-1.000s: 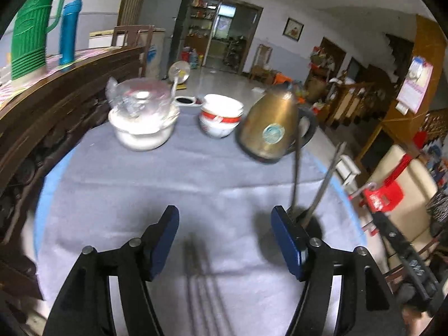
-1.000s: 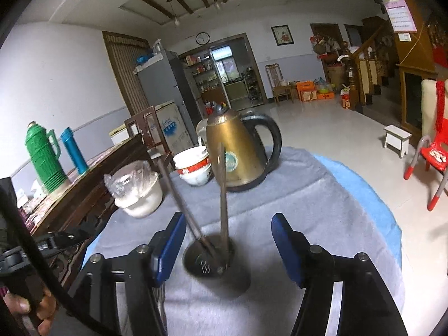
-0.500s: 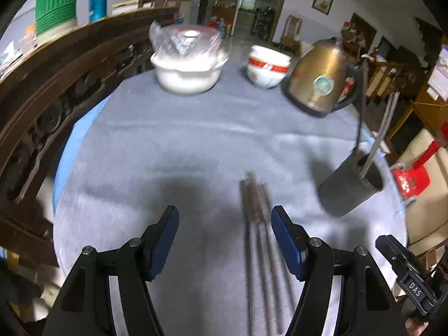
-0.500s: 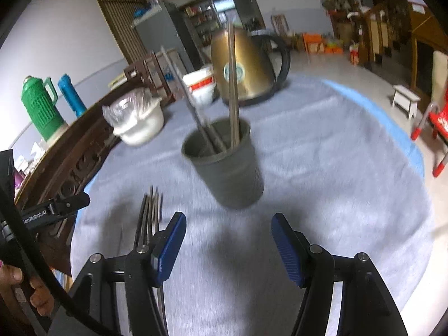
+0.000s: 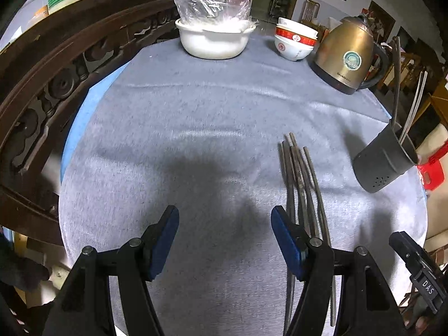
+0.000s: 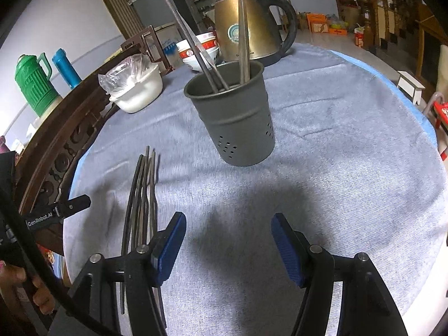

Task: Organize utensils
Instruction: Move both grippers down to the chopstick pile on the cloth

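Note:
Several dark chopsticks (image 5: 301, 176) lie side by side on the grey tablecloth; in the right wrist view they (image 6: 142, 184) lie left of centre. A grey perforated utensil cup (image 6: 235, 114) stands upright behind them with a few chopsticks in it; it also shows at the right of the left wrist view (image 5: 383, 159). My left gripper (image 5: 224, 238) is open and empty, its right finger beside the chopsticks. My right gripper (image 6: 228, 246) is open and empty, in front of the cup, with the chopsticks past its left finger.
A gold kettle (image 5: 347, 58), stacked red-and-white bowls (image 5: 294, 43) and a white pot covered in plastic (image 5: 212, 28) stand at the table's far side. A carved wooden rail (image 5: 50, 84) runs along the left. Green and blue flasks (image 6: 36, 84) stand beyond it.
Both grippers have pulled back and tilted down. The cup moved from between the right gripper's fingers to well ahead of it, and the loose chopsticks came into view.

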